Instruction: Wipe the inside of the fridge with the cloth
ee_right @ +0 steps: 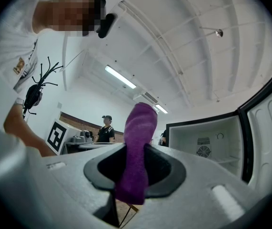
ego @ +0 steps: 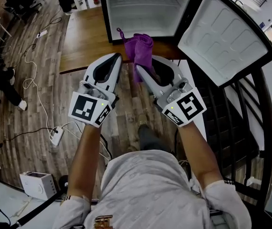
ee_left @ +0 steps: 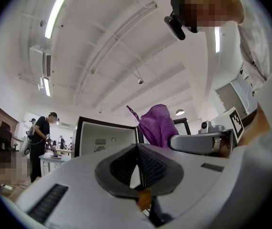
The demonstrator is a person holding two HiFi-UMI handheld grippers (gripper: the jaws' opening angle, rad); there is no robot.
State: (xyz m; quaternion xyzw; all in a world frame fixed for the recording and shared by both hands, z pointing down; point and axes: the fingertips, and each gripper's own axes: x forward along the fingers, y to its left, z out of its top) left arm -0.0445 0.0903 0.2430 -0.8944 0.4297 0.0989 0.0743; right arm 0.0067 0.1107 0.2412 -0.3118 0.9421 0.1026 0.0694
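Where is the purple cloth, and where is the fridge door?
purple cloth [ego: 144, 44]: head view, on its bunched upper end.
fridge door [ego: 221, 32]: head view, on its white inner panel.

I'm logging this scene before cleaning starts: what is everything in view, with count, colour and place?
fridge: one, black, white inside, open, top centre
fridge door: one, white lining, swung right
cloth: one, purple, before the fridge
wooden surface: one, brown, in front of the fridge
power strip: one, white, floor left
bystander: one, black clothes, left background
left hand-held gripper: one, white, shut, empty
right hand-held gripper: one, white, shut on the cloth
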